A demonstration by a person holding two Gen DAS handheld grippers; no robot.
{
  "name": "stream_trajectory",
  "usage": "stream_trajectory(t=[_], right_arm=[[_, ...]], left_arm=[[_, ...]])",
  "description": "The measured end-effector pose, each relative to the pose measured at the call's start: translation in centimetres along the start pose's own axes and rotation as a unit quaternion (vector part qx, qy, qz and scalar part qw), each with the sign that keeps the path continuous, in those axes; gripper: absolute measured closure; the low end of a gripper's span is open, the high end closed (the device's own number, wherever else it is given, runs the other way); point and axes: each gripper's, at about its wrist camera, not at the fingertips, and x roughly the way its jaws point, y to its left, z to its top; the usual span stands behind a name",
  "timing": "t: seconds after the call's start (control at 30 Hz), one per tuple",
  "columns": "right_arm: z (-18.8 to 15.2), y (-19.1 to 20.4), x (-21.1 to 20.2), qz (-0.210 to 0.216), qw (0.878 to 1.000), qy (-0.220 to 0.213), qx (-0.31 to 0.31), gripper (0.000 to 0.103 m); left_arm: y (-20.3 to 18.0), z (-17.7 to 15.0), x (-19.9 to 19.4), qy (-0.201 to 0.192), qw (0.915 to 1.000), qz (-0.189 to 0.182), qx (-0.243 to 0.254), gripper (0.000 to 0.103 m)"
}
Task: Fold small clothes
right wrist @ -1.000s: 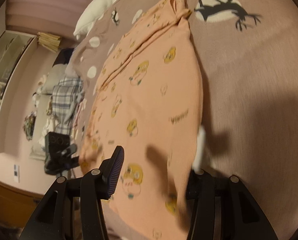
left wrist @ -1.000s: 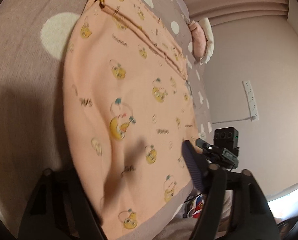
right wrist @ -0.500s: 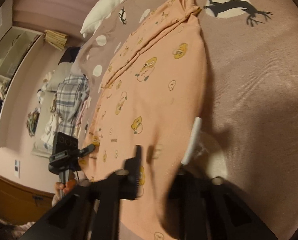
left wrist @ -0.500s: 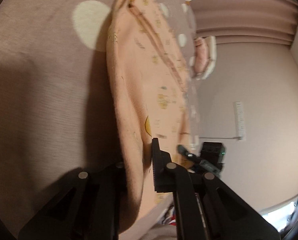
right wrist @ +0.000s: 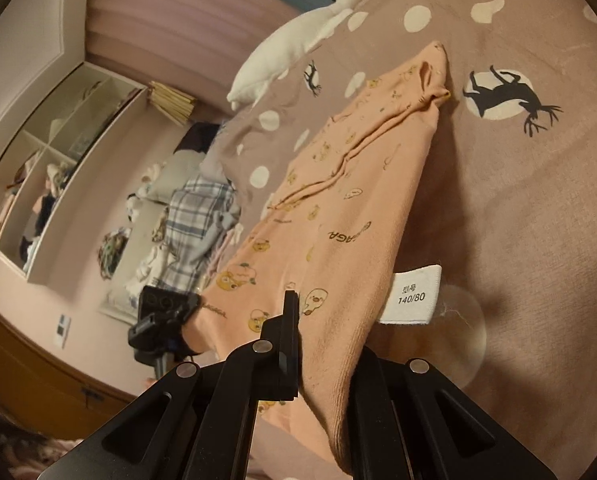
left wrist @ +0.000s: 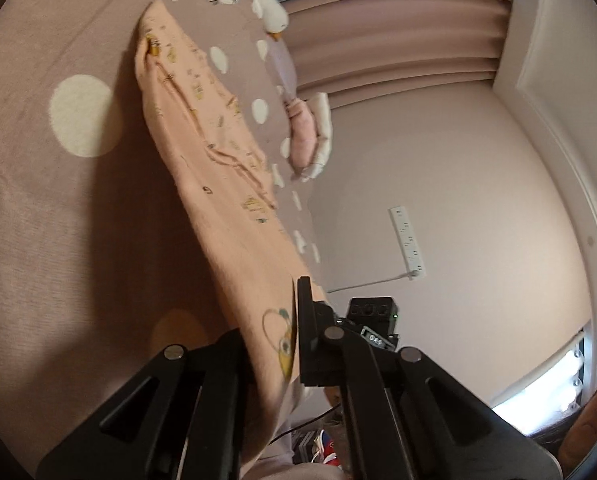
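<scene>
Left gripper was clamped on the near edge of the peach garment; both black fingers were pressed against the cloth with a fold of it pinched between them. A cartoon print showed on the pinched fold right at the fingers. From the clamp the garment stretched away and up-left across the bedspread, its near end lifted off the cover and its far end lying flat near a white dot of the pattern. A shadow lay on the bedspread to the left of the raised cloth.

Right gripper was likewise closed on the garment's near edge, the fingers pinching a thick fold. A white size label stuck out from the hem just to the right of the pinch, its print readable. The far end of the garment rested on the bedspread beside a deer silhouette printed on a pale disc. A raised seam or fold line ran lengthwise through the cloth.

In the right wrist view, the other gripper's camera block was visible at the garment's left corner, so the two grips sat at opposite ends of the same near hem. The garment sagged slightly between them.

A white goose plush toy lay on the bed beyond the garment. A plaid garment lay in a heap to the left, off the bed. A power strip hung on the wall in the left wrist view.
</scene>
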Motion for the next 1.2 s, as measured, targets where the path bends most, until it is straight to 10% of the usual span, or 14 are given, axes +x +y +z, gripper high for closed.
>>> stream_trajectory(t=[0.7,0.93,1.2], right_arm=[[-1.2,4.2,-3.3,-0.004,1.000,0.015,-0.027,0.098],[0.9,2.8,-2.0,0.003,1.000,0.021,0.017,0.098],[7.5,3.5,-0.1,0.014,0.999,0.007,0.038,0.098]], left_arm=[[-6.5,-5.5,-0.8,0.029,0.9945,-0.056,0.084,0.103],[-4.3,-2.8,-1.2,-0.022,0.9956,-0.088,0.025,0.103],[-5.8,4.5,-0.6,-0.057,0.9934,-0.074,0.066,0.103]])
